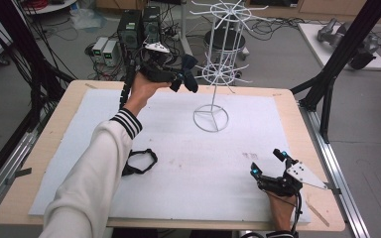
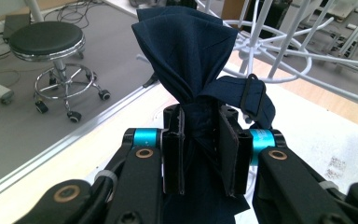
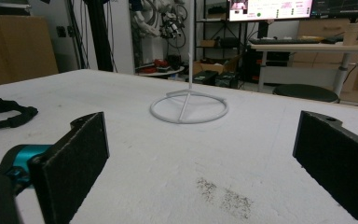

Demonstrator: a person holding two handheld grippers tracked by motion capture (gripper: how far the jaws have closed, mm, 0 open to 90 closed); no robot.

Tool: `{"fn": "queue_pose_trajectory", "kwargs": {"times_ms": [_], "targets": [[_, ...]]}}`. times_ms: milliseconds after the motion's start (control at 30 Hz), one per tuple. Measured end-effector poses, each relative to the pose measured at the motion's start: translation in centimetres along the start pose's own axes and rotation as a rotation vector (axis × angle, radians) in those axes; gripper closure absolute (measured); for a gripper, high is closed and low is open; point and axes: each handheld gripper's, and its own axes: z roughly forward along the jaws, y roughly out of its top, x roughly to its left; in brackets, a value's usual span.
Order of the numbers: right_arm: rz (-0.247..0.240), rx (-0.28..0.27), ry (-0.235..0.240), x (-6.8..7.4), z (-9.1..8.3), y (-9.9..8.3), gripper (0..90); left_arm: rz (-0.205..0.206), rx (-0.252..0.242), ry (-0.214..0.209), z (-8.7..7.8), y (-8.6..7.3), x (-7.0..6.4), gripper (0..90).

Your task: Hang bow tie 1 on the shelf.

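Left of the white wire rack (image 1: 218, 64), the left gripper (image 1: 178, 79) pinches a navy bow tie (image 2: 191, 60) at its knot, so its strap loop should slide squarely over a prong, while the right gripper (image 1: 268, 163) waits wide open nearer the person.

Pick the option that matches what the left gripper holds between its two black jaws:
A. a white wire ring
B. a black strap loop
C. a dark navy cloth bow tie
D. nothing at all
C: in the left gripper view the left gripper has its jaws closed on the knot of the dark navy cloth bow tie, held up near the white wire rack.
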Motion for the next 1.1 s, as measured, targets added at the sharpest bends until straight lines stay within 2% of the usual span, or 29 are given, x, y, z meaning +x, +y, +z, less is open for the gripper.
{"fn": "queue_pose_trajectory", "kwargs": {"times_ms": [700, 933, 1100], "targets": [[-0.003, -0.001, 0.001, 0.0, 0.0, 0.0, 2.7, 0.003, 0.033, 0.004, 0.9, -0.8, -0.2, 73.1], [0.004, 0.002, 0.002, 0.0, 0.0, 0.0, 2.7, 0.000, 0.024, -0.001, 0.9, -0.8, -0.4, 73.1], [0.000, -0.001, 0.000, 0.0, 0.0, 0.0, 2.7, 0.019, 0.032, -0.006, 1.4, -0.9, -0.7, 73.1]]}}
